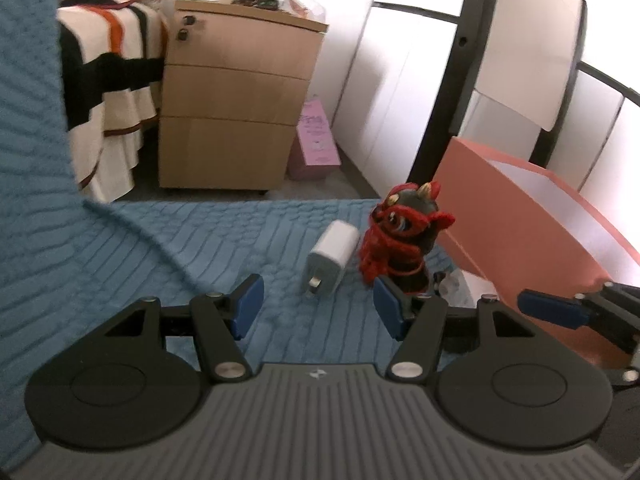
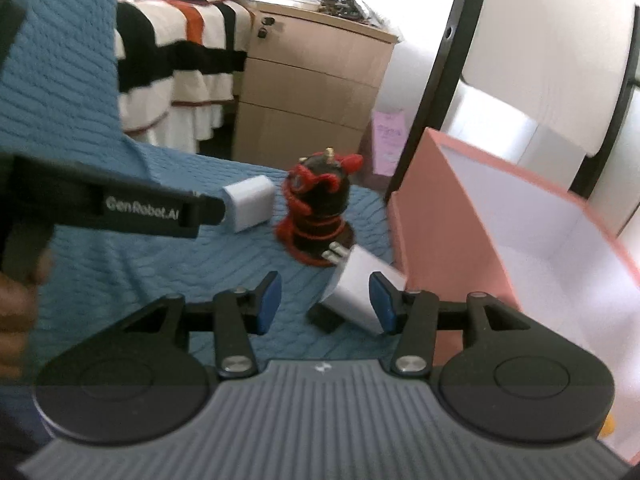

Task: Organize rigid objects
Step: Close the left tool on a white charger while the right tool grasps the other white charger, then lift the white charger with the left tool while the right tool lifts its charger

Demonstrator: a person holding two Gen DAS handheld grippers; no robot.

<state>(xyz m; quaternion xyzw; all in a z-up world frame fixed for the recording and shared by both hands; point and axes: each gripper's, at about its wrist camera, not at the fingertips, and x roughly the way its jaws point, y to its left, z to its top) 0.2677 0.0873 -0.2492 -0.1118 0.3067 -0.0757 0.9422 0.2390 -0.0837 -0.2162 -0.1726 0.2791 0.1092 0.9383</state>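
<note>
- Our left gripper (image 1: 318, 308) hangs with jaws apart, holding nothing, just short of the small white charger (image 1: 332, 258) lying on the blue bed cover (image 1: 160, 240) near the bed's far edge.
- It looks light, hard and smooth; we would pinch its flat sides, not the prongs.
- Our right gripper (image 2: 326, 300) is likewise spread, around a second white charger (image 2: 356, 288) beside the pink box (image 2: 432, 208).
- The yarn-wrapped figurine (image 1: 400, 236) between them seems tippy.

A white charger (image 1: 331, 258) lies on its side on the blue quilt, prongs toward the camera, just beside an upright red-and-black horned figurine (image 1: 404, 236). A second white adapter (image 2: 360, 290) lies tilted against the open pink box (image 2: 500, 216).
</note>
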